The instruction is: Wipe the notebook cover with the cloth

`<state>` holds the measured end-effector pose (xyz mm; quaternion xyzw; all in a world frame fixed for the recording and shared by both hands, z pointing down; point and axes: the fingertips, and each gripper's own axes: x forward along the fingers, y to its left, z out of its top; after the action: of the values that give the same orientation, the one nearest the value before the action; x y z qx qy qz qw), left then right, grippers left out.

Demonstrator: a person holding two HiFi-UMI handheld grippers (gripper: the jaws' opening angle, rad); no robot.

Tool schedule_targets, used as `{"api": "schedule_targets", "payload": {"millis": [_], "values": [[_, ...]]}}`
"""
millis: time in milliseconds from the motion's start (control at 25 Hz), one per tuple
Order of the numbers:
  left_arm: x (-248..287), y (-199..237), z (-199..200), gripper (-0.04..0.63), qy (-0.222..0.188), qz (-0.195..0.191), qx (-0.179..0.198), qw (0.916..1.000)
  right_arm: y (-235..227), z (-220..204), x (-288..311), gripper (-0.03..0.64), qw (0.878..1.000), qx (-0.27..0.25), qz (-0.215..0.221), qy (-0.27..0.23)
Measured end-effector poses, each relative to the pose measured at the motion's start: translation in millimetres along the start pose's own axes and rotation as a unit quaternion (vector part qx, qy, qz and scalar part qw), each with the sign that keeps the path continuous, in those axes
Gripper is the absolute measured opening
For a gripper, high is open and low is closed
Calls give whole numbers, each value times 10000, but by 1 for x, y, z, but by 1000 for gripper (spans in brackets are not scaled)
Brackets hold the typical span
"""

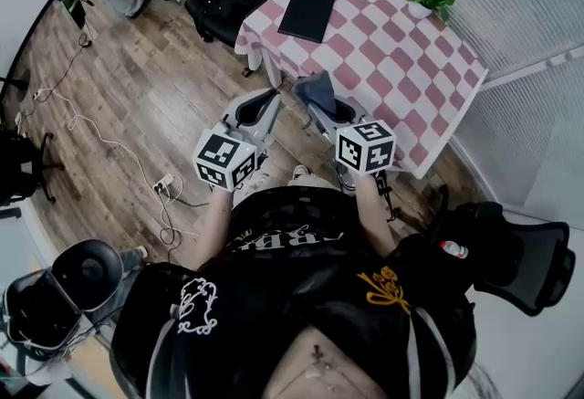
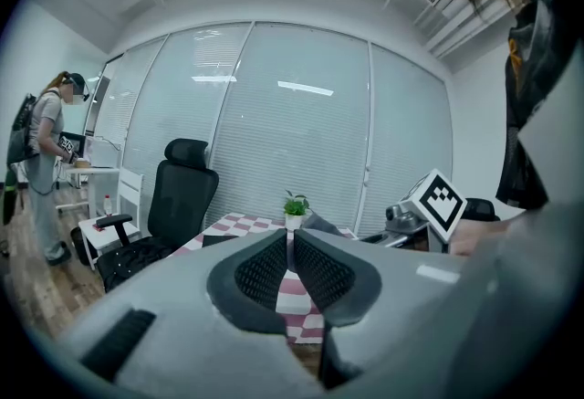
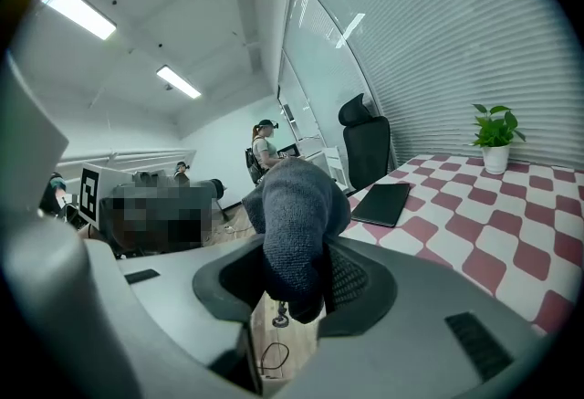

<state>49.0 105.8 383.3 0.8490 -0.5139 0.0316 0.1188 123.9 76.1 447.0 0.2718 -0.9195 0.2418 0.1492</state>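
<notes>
- The right tongs (image 3: pixel 294 277) are clamped on the cloth (image 3: pixel 297 205), a soft grey-blue knit wad bulging above the pads. The left tongs (image 2: pixel 290 246) are closed to a thin slit and grip nothing.
- The notebook (image 1: pixel 307 13) is flat, dark, matte and rectangular. It lies at 12 o'clock from the cloth on the bench (image 1: pixel 411 78), which has a pink-and-white checked covering, and is well apart from both tongs.
- Step in hand, as I judge it: the approach with the cloth. Wiping has not begun.
- The next move calls for reaching toward 12 o'clock and pressing the wad flat on the cover. The thin notebook may slide on the fabric.
</notes>
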Motion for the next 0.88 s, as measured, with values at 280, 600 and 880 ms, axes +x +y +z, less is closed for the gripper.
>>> {"api": "schedule_targets", "payload": {"millis": [280, 600, 880], "values": [[16, -4, 2, 17, -9, 12, 17, 10000, -14, 0, -1, 121, 10000, 33, 60, 57], [30, -17, -4, 17, 11, 103, 68, 9999, -34, -5, -8, 121, 9998, 57, 137, 100], [28, -10, -13, 17, 165, 278, -5, 9995, -45, -10, -3, 121, 9995, 183, 171, 171]]}}
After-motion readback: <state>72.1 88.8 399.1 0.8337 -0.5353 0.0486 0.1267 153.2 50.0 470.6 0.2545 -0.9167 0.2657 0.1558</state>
